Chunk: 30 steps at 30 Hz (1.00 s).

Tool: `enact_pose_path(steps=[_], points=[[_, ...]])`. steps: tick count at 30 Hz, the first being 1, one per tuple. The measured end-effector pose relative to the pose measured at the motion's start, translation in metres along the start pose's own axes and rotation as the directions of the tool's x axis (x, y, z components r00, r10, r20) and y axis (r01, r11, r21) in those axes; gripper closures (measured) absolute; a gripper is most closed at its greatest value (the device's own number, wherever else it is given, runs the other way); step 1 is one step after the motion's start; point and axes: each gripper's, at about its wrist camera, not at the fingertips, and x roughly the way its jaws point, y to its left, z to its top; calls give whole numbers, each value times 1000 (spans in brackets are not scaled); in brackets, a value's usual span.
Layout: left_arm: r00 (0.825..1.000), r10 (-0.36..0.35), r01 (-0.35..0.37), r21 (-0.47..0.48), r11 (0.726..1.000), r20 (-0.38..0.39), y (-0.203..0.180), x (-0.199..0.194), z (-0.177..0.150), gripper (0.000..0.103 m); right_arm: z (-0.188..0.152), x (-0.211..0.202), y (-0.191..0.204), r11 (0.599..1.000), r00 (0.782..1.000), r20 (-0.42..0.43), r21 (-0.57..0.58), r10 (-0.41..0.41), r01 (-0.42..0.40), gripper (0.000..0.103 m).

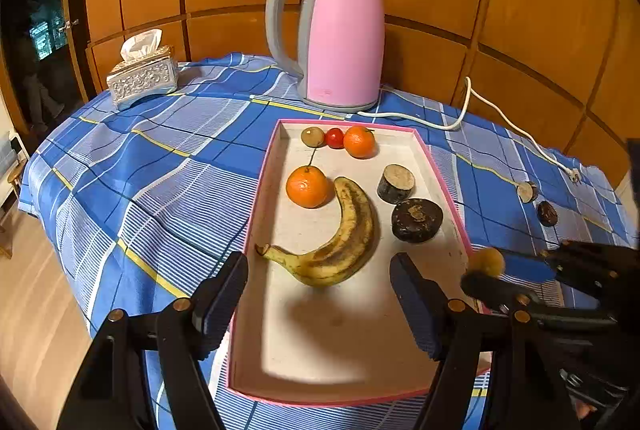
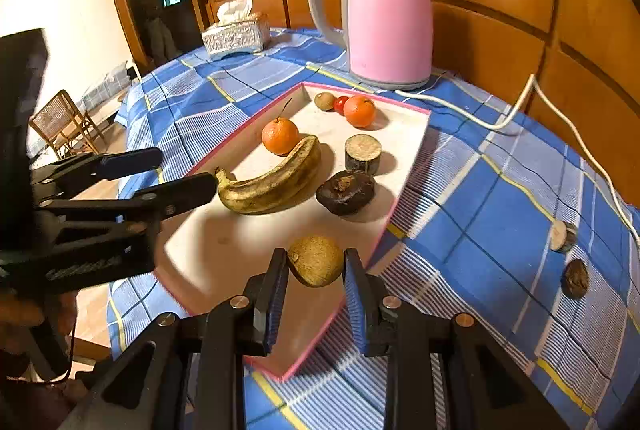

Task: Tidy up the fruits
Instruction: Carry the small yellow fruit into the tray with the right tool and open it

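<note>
Pinching a small round tan fruit between its blue pads, the right gripper hangs above the near right edge of the pink-rimmed tray, the fruit lifted clear of the tray floor. The left gripper is spread wide with nothing between its fingers, poised over the tray's near end just short of the banana's stem. Inside the tray lie a browned banana, an orange with a stalk touching the banana's tip, a second orange, a small red fruit and a tan fruit in a row at the far end, and two dark stubby pieces on the right. Two more small dark pieces rest on the blue checked cloth covering the bench, well apart from the tray. A pink kettle and a tissue box stand beyond.
</note>
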Motion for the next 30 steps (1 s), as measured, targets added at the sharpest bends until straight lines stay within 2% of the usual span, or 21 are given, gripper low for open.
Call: enact_pose_path(steps=[9,18,23,26,30], points=[[1000,12,-12,-10,1000,-5,7,1,-1,29,12,32,-4,1000,999,-40,17,-24,24,75],[1000,19,-19,-11,1000,-5,8,0,-3,29,21,46,-9,996,995,-51,22,-87,88,75],[1000,16,-16,-20,1000,-7,10,-1,-4,29,20,50,-12,995,995,-56,39,-88,90,75],[1000,18,-18,-22,1000,-8,10,-1,-4,29,19,49,-9,997,996,-55,34,-72,73,68],[1000,17,-18,-23,1000,-9,10,-1,-5,29,17,46,-10,996,996,-47,53,-74,76,67]])
